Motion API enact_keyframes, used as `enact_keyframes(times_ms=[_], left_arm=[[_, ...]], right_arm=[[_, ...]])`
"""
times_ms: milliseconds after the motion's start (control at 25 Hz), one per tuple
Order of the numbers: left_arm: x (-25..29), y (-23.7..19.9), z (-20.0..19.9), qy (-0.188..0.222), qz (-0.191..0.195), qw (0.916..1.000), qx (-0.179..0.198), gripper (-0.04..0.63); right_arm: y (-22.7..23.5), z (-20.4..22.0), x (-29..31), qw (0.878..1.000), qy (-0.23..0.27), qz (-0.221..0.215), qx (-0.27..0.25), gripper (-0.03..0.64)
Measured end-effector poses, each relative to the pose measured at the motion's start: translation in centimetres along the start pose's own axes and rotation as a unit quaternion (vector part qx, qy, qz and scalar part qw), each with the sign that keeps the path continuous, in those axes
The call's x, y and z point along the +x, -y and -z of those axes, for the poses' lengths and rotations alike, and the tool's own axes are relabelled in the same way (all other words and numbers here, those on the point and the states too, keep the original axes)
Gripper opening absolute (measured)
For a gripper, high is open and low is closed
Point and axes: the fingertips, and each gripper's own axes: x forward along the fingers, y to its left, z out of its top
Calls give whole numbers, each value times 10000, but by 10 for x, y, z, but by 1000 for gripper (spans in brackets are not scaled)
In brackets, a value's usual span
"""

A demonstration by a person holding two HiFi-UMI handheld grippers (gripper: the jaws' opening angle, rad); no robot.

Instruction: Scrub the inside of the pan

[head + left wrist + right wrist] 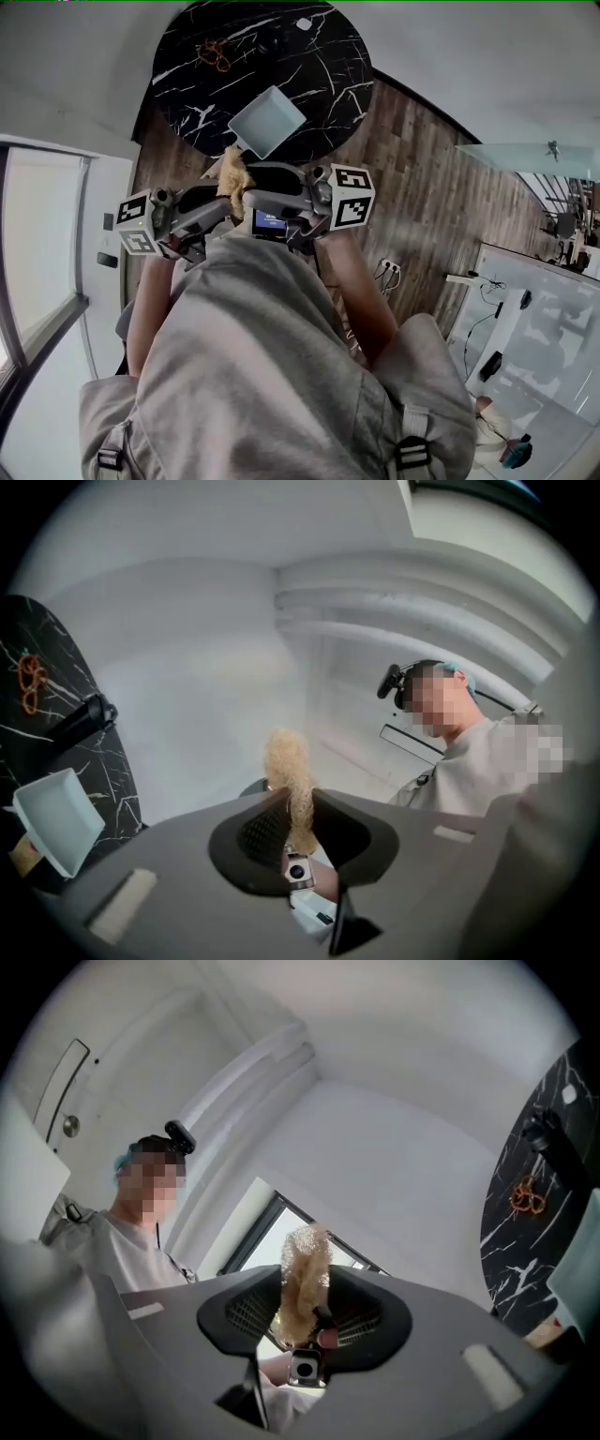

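The left tongs (298, 799) were clamped on the tan scrubber (289, 757). The right tongs (305, 1288) stood apart around the same wad. The square pan (267, 122) lay on the black marble surface (319, 66), just ahead of both tongs and below them.

A round black marble table (309, 75) with white veins is standing on a dark wooden floor (422, 197). An orange tangle of loops (215, 53) is lying on the table's far left part, and a small white piece (303, 23) is resting near its far edge, more to the right. A black cylindrical object (82, 721) is sitting near the orange loops. What look like white plugs (387, 272) are lying on the floor to the right. Further right, a second, white table (553, 309) is carrying dark cables. At the left, a window (37, 244) is showing bright.
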Motion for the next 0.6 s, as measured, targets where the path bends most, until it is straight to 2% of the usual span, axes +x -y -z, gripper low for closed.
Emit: enact_keyframes(times_ms=[40,160,280,360,400,560,600], left_arm=[[-4,-5,-2,19,-83,10000,-13,60],[-16,-16,-3,-119,-394,9991,61,60],[-23,-25,-5,-155,-654,9977,128,60],[-26,-34,-7,-127,-888,9958,185,60],[-25,-37,-8,-153,-999,9946,220,58],[-33,-60,-4,-540,-1565,9844,602,55],[-38,-69,-4,-560,-1703,9815,669,57]], right_arm=[[1,-1,3,10000,14,13,9,141],[12,1,10,9996,-164,225,16,97],[20,2,15,9994,-270,136,153,114],[25,0,19,9987,-207,-68,469,229],[28,0,21,9979,-223,-81,596,248],[63,14,34,9946,-761,491,499,178],[74,15,35,9940,-796,612,443,143]])
